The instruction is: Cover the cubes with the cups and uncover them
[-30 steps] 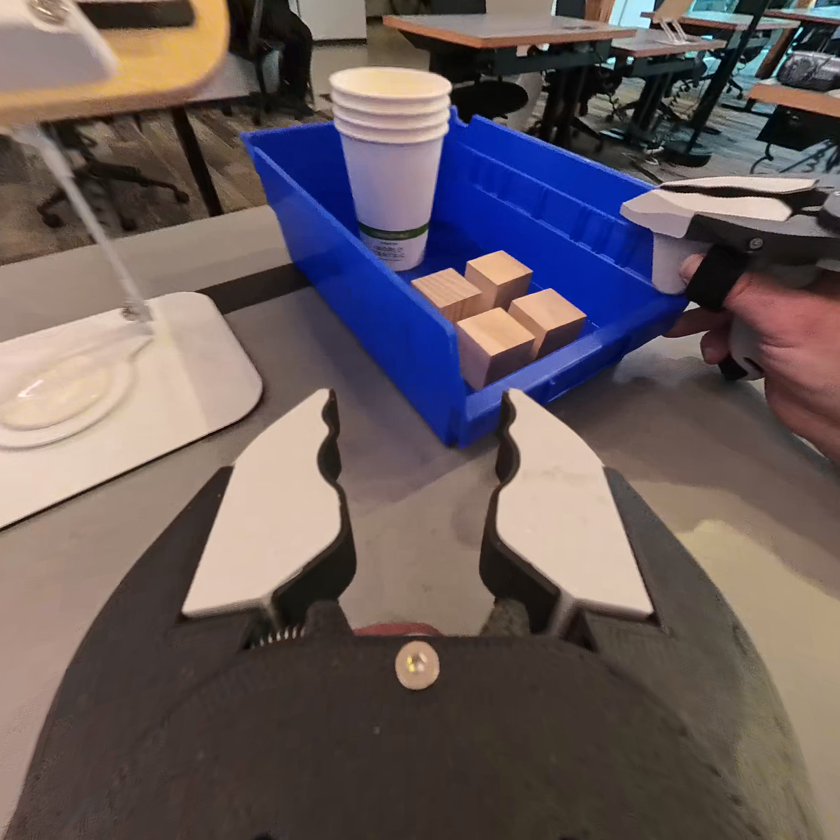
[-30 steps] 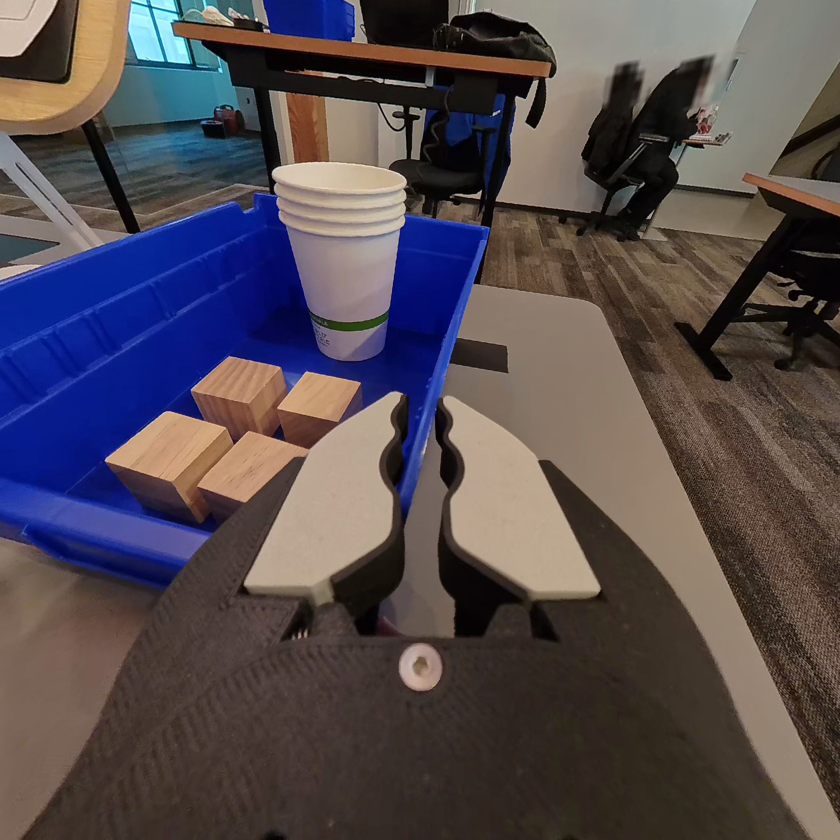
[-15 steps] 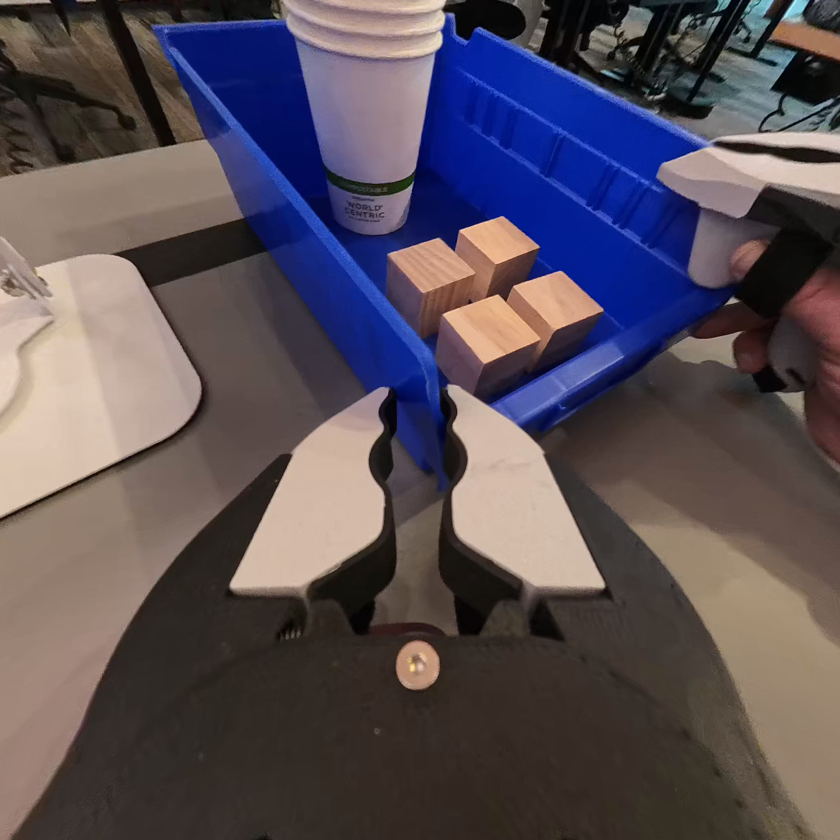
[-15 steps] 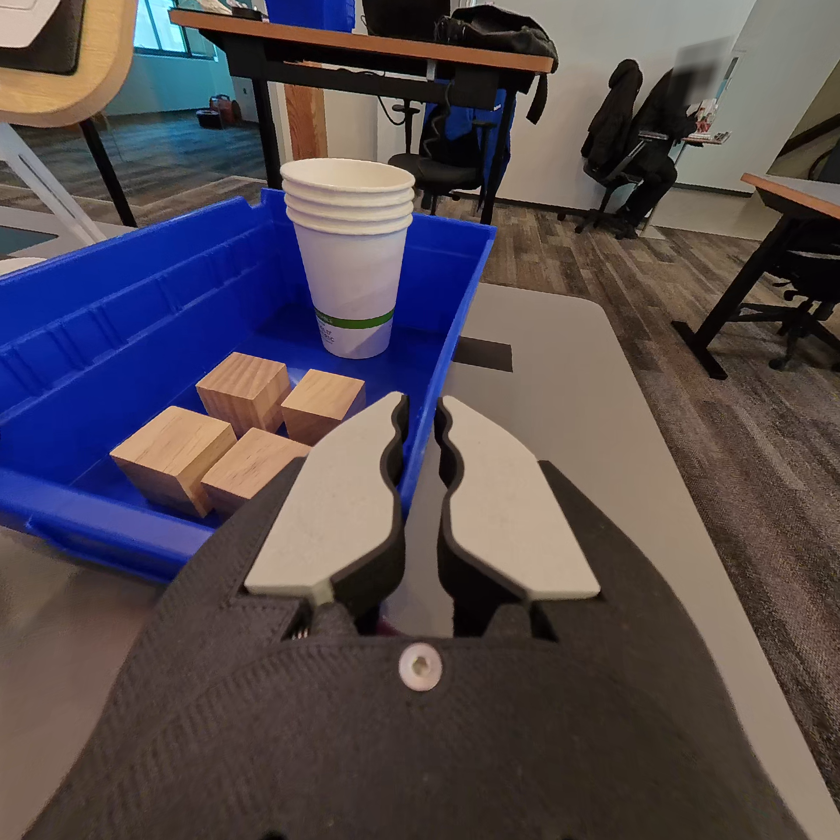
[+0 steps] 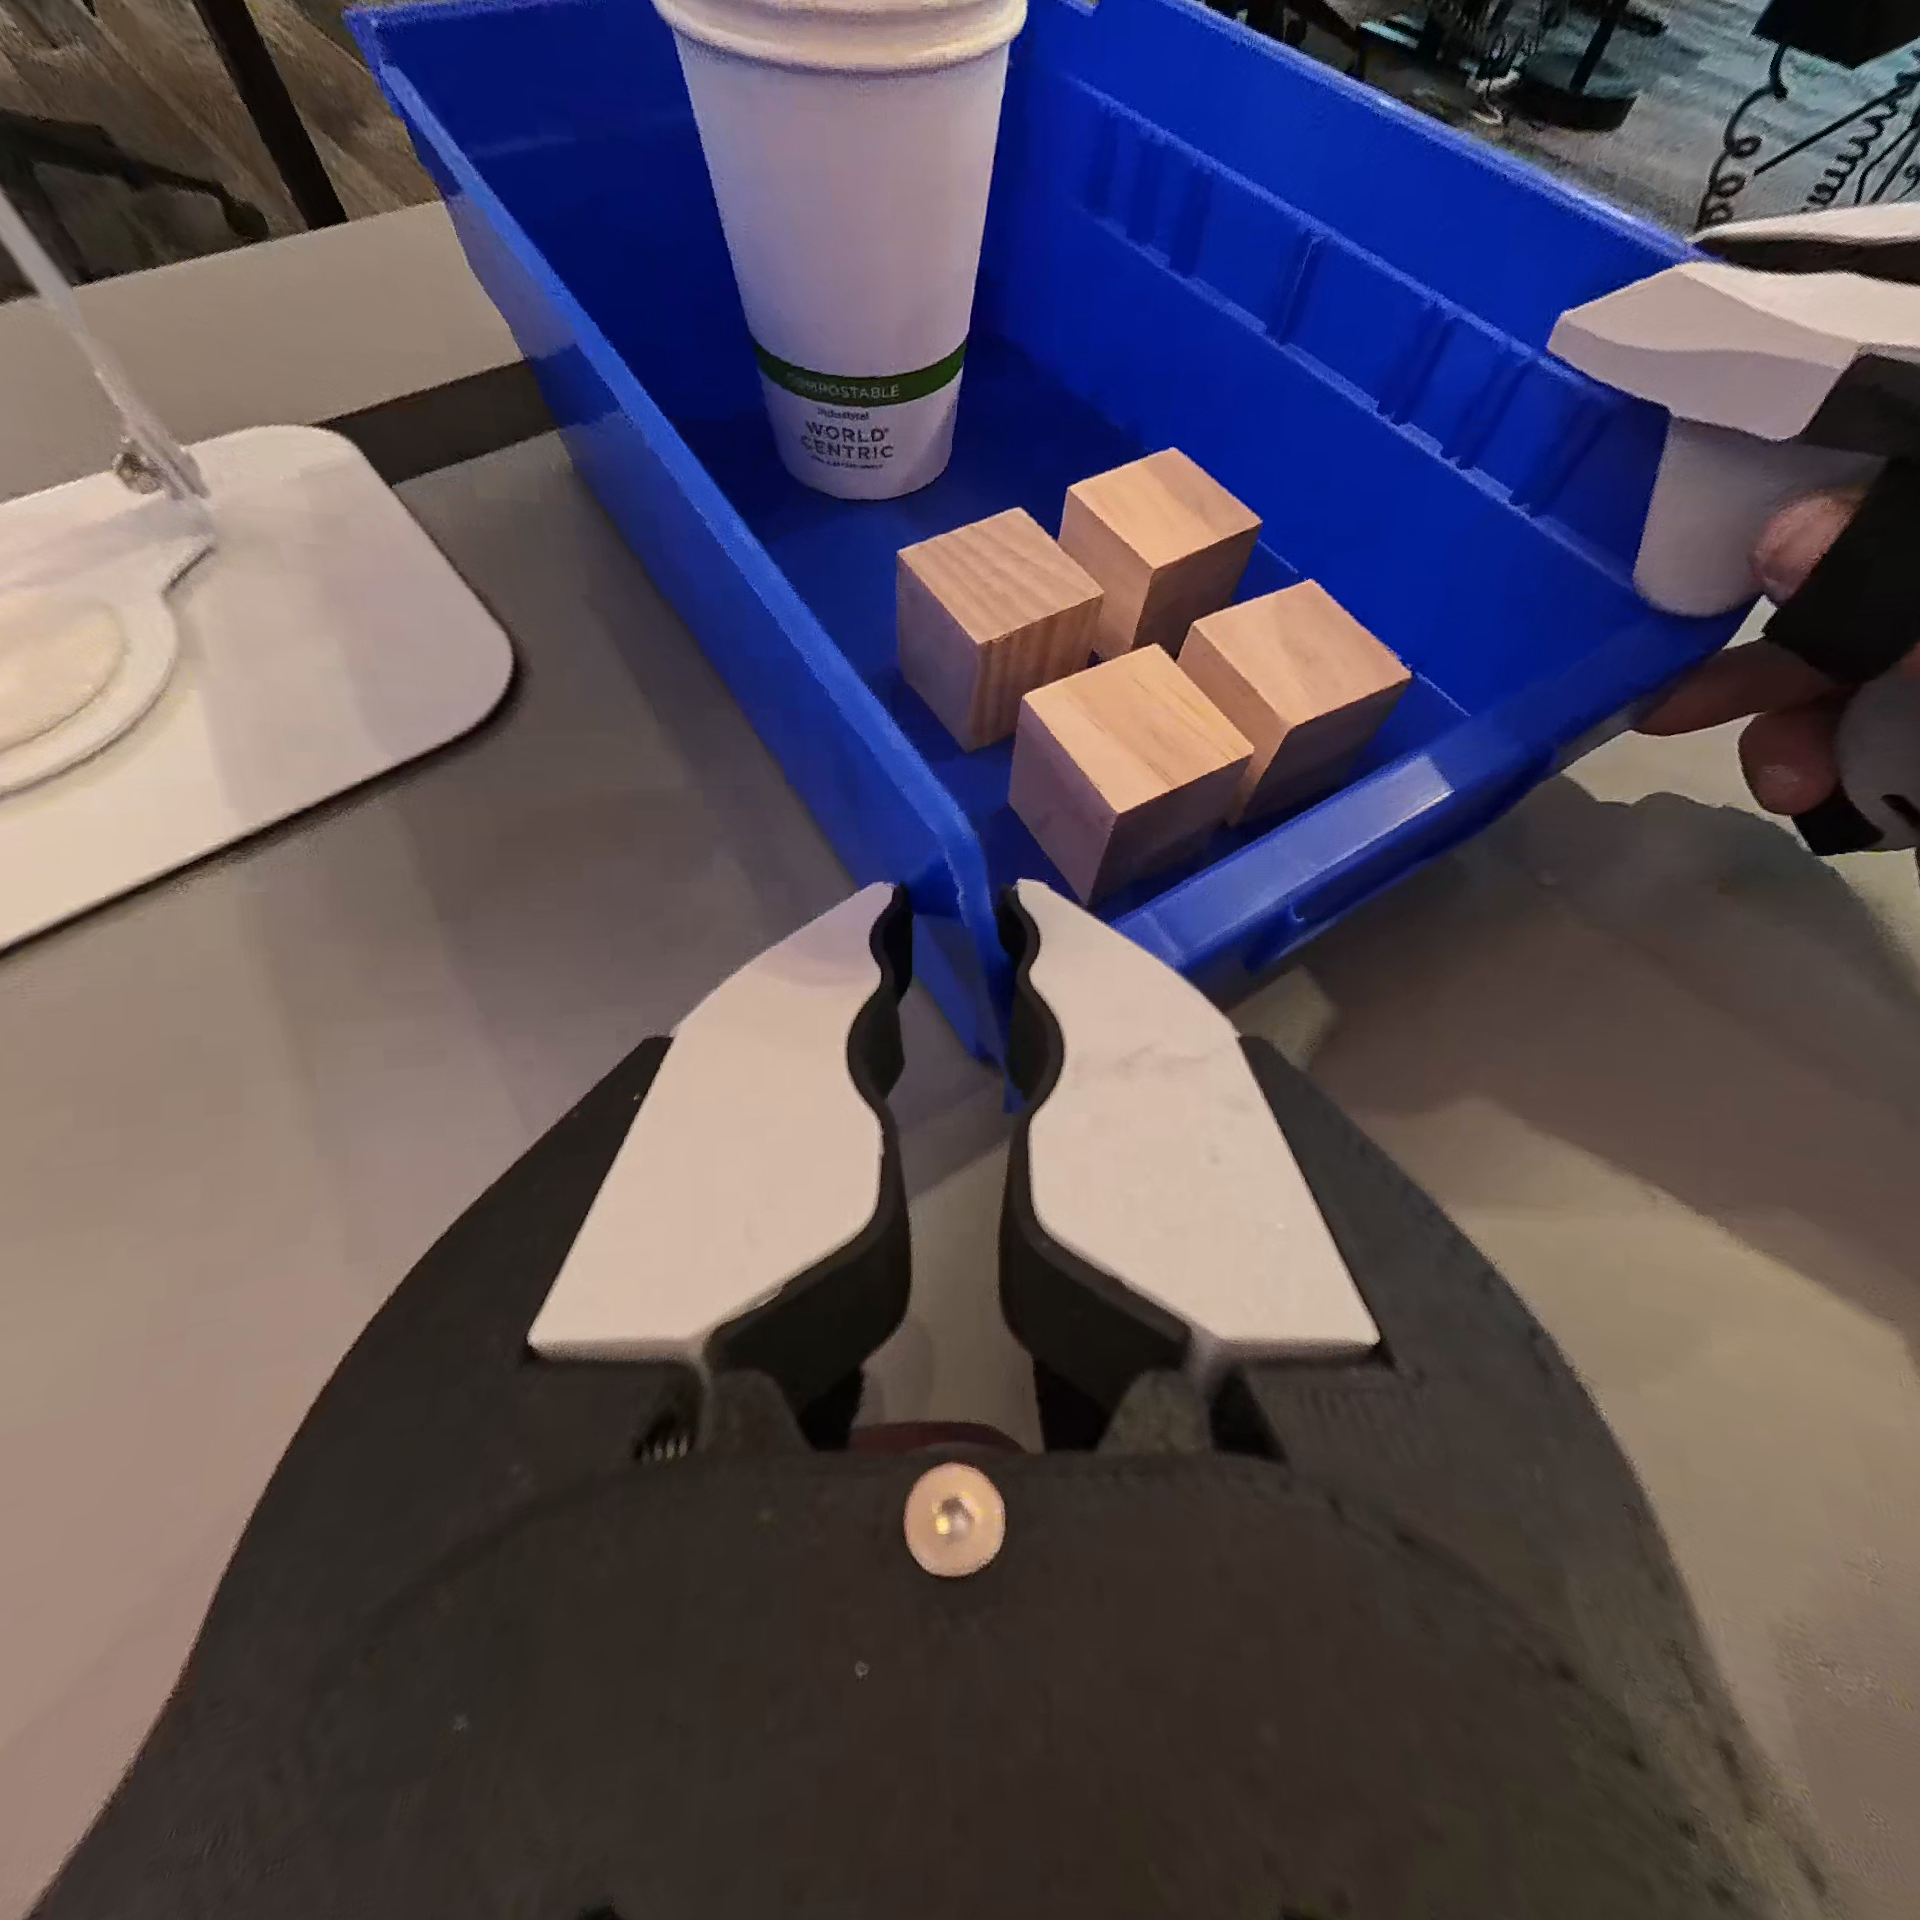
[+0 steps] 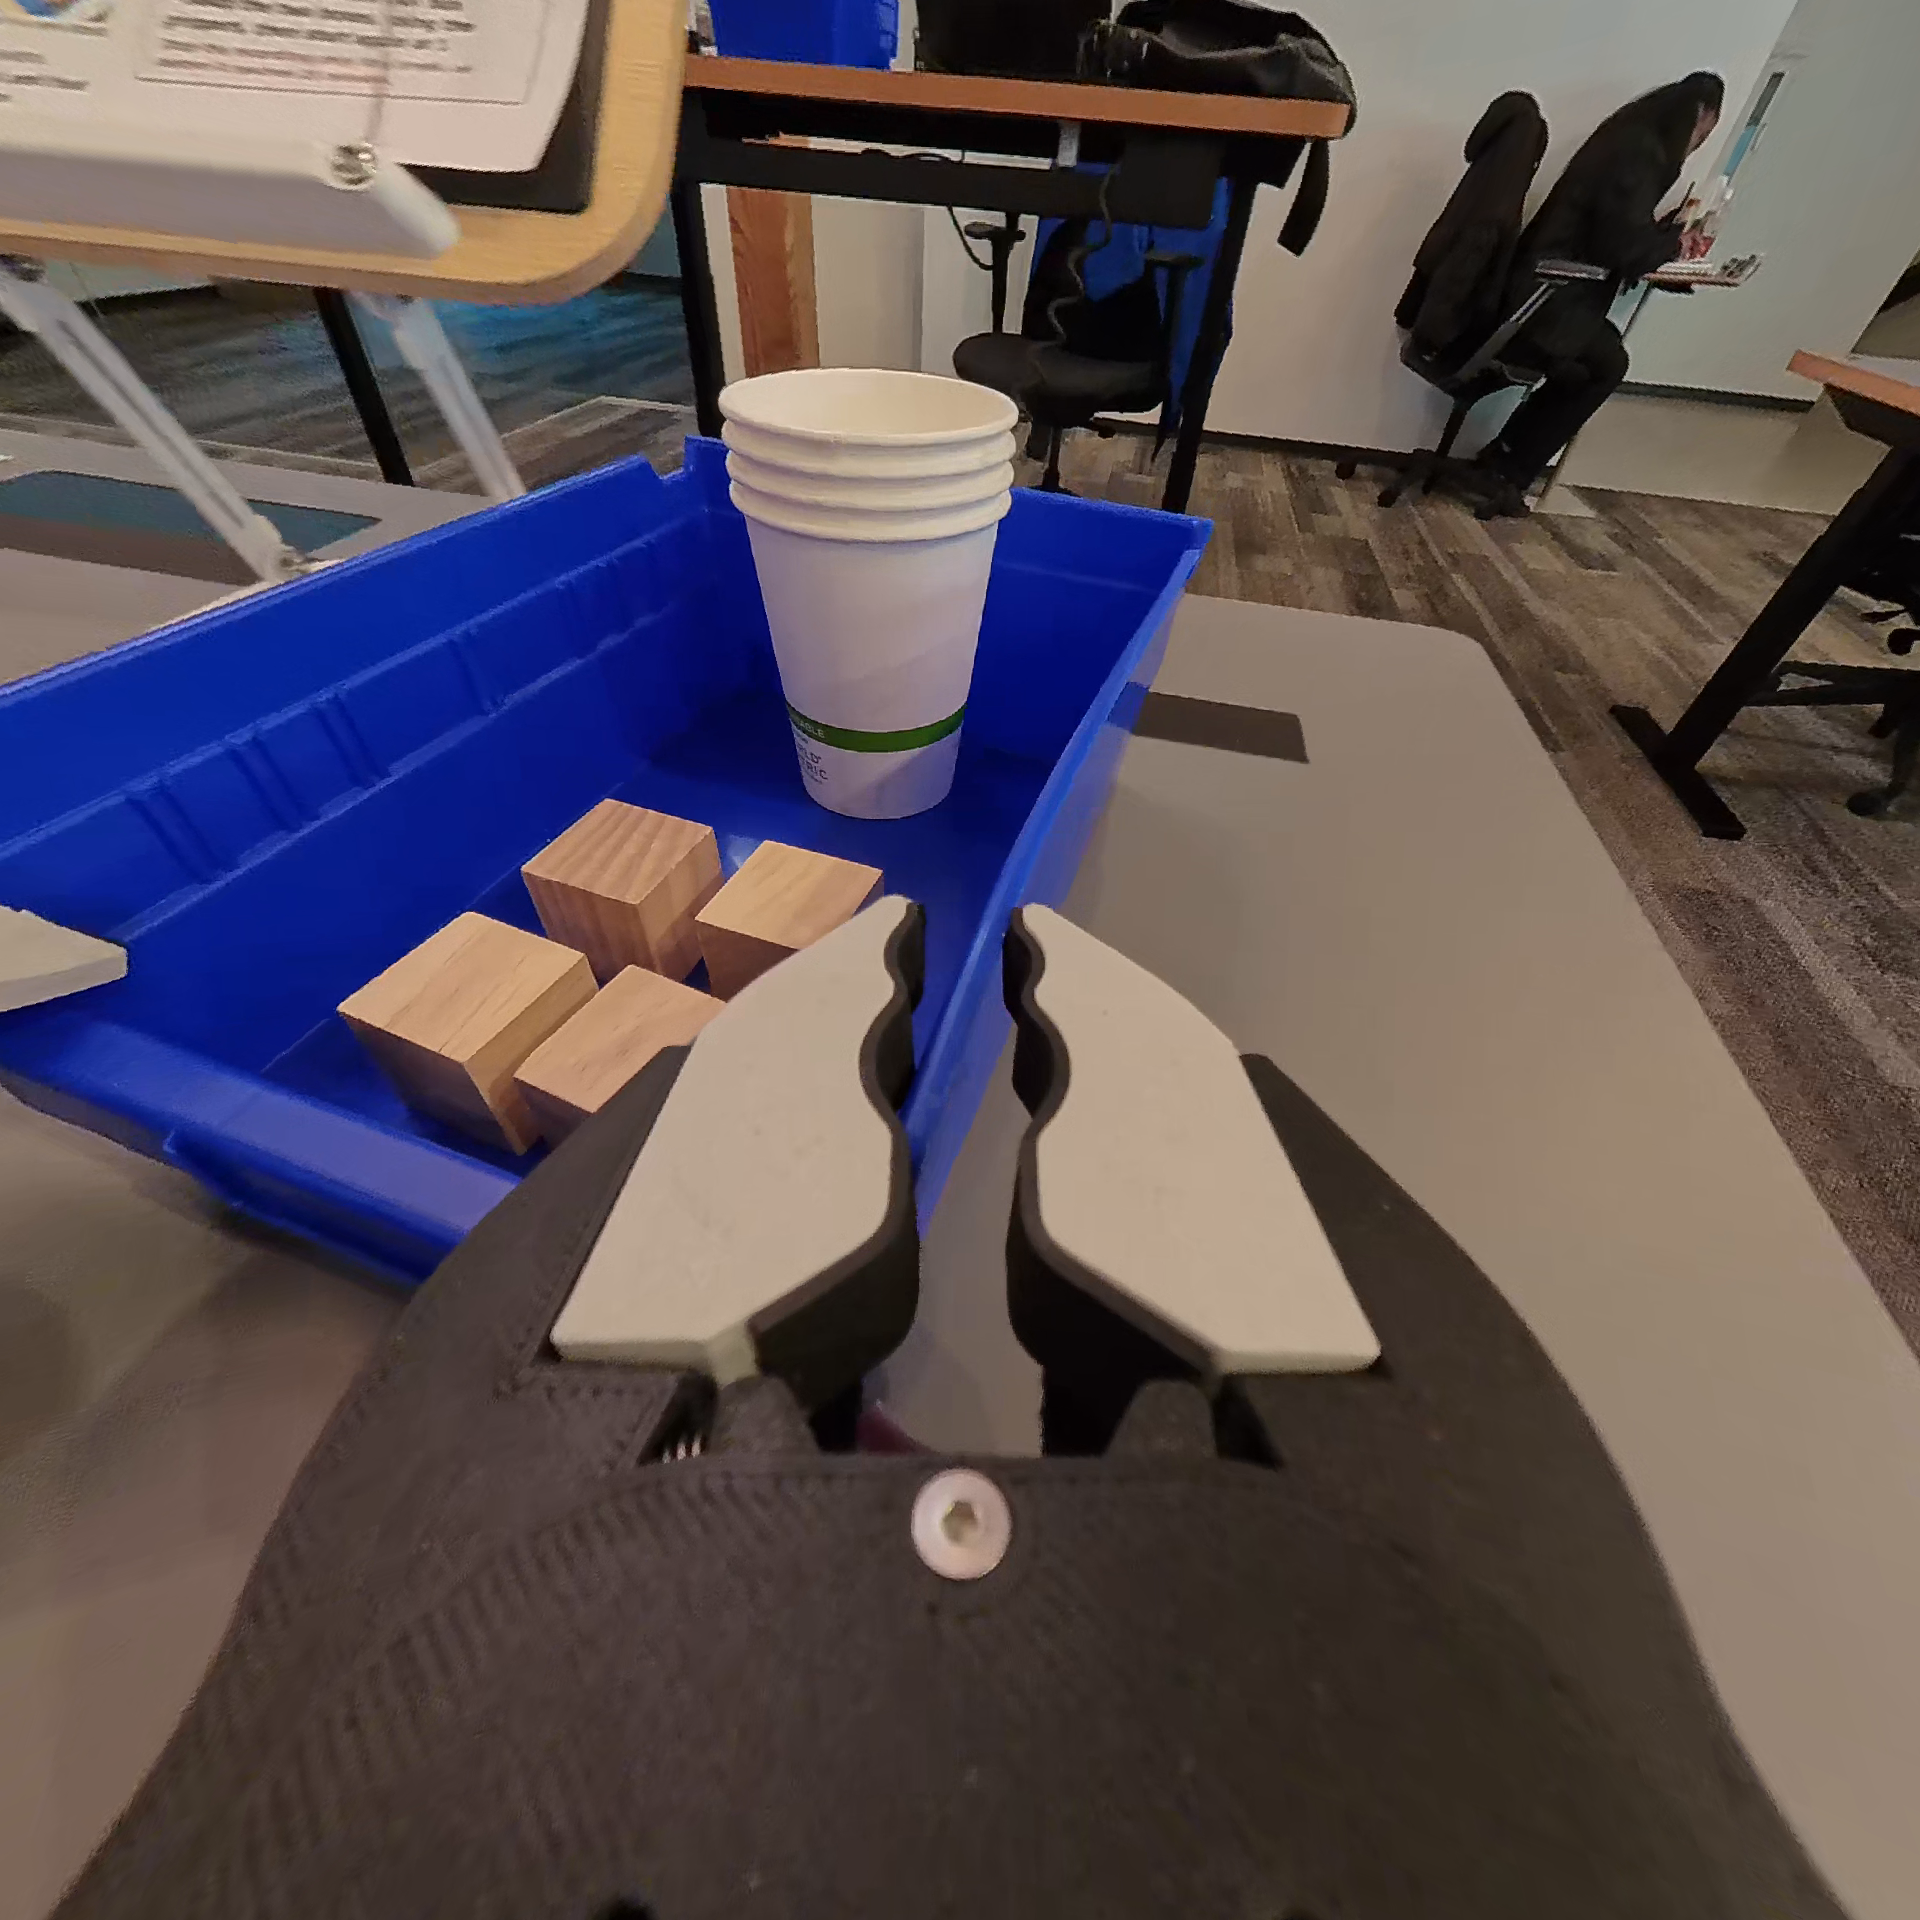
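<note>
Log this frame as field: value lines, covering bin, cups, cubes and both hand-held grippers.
bin: blue bin on grey table
cups: stack of white paper cups, upright at the bin's far end
cubes: four wooden cubes, clustered at the near end, uncovered
left hand-held gripper: shut on the bin's left wall
right hand-held gripper: shut on the bin's right wall

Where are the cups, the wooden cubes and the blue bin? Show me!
cups (image 6: pixel 868 634), right wrist view, on the white side of the outer cup in the stack.
cubes (image 5: pixel 1127 753), left wrist view, on the top of the nearest of four.
bin (image 5: pixel 727 488), left wrist view, on its left wall.
</note>
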Tool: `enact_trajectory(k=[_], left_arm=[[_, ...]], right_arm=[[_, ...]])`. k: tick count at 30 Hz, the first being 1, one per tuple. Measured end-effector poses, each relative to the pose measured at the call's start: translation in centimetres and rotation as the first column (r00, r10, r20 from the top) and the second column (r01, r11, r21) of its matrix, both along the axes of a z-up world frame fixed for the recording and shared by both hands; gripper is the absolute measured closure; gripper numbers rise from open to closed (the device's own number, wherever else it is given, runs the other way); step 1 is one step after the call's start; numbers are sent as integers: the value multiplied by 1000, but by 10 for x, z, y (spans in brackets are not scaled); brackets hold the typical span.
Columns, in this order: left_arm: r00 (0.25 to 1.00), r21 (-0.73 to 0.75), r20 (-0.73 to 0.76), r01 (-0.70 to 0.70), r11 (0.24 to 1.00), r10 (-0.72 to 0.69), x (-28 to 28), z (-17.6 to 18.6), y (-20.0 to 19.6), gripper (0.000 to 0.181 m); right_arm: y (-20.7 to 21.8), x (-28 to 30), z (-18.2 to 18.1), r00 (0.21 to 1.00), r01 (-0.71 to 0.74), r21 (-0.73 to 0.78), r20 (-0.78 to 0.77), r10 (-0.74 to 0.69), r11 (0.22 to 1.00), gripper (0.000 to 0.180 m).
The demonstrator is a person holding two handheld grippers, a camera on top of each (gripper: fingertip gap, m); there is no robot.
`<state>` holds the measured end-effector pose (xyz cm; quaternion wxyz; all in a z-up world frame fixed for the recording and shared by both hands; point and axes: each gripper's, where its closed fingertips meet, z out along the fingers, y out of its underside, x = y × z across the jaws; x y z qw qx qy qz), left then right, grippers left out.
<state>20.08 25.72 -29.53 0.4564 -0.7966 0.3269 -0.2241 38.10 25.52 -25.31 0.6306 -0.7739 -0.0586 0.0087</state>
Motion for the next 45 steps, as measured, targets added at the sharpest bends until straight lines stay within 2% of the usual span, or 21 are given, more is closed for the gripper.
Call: enact_trajectory(k=[13, 18, 33, 45], left_arm=[[999, 6, -18, -52, 999, 52, -73, 0, -89, 166], [997, 13, -19, -79, 997, 80, -92, 0, -114, 166], [985, -11, -13, -174, 985, 174, -151, -1, -155, 166], [940, -18, -12, -340, 940, 340, -227, -1, -172, 165]], right_arm=[[-86, -75, -2, 997, -76, 18, -27, 77, 997, 162], [-106, -93, -2, 995, -99, 9, -26, 99, 995, 162], [-127, -155, 0, 974, -224, -5, -35, 224, 974, 161], [-105, -241, -1, 911, -411, -7, -31, 411, 911, 162]])
